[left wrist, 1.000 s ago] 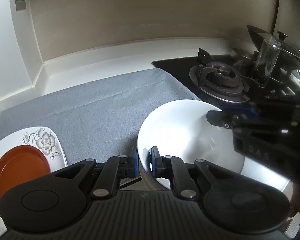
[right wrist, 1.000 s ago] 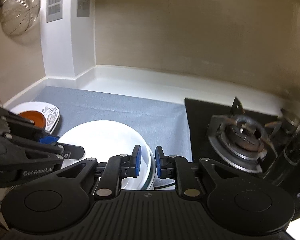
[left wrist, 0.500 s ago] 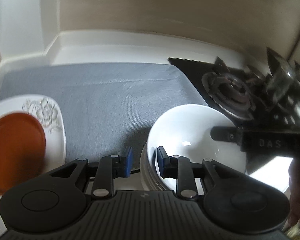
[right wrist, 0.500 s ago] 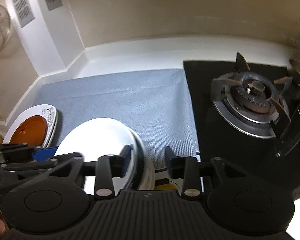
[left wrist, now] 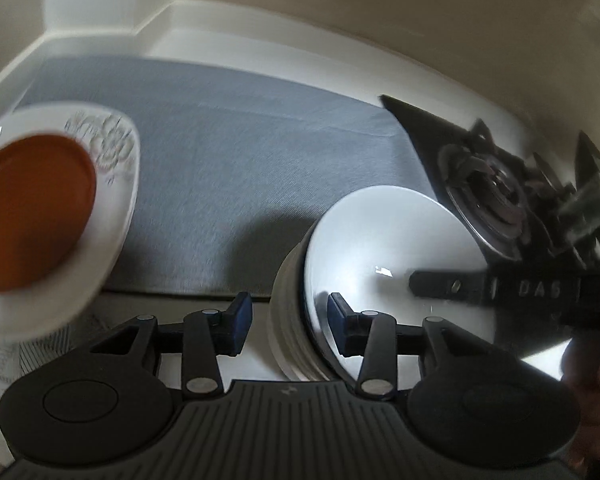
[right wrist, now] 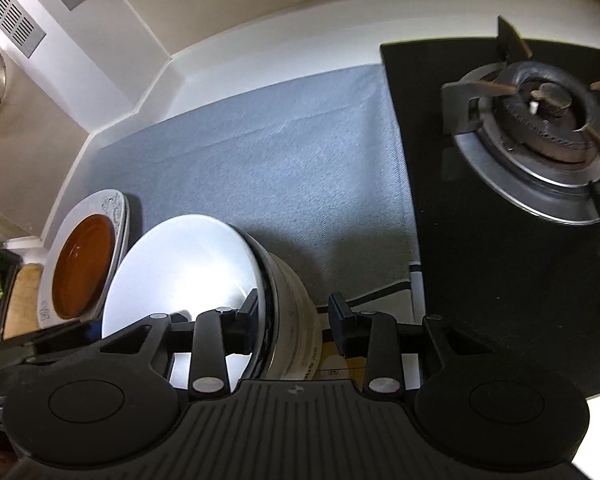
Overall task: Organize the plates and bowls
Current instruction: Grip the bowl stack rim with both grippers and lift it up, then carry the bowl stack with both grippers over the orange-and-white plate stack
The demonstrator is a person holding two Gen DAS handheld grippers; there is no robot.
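White china is filling your left view: the bowl stack [left wrist: 300, 336] is sitting at the near edge of the grey mat [left wrist: 228, 168], and your left gripper [left wrist: 288, 312] is straddling its rim. Its jaws have just been opening; the rim is between them, but the pads are standing clear of it, so nothing is being gripped. Off to the left, the orange dish [left wrist: 32, 212] is resting in the floral plate [left wrist: 116, 168]. Your right gripper [left wrist: 452, 286] is reaching in over the top bowl.

Switching to your right view: the right gripper [right wrist: 294, 320] is straddling the stack's [right wrist: 288, 292] opposite rim, jaws apart, pads not pressing; they opened within the last second and are now barely moving. The dish [right wrist: 84, 264] and plate [right wrist: 112, 208] are sitting just beside the stack, with the burner [right wrist: 540, 120] well apart.

You're looking well along: bowls nested, plates piled, both hands letting go. Whether more crockery is waiting off-frame, I can't tell.
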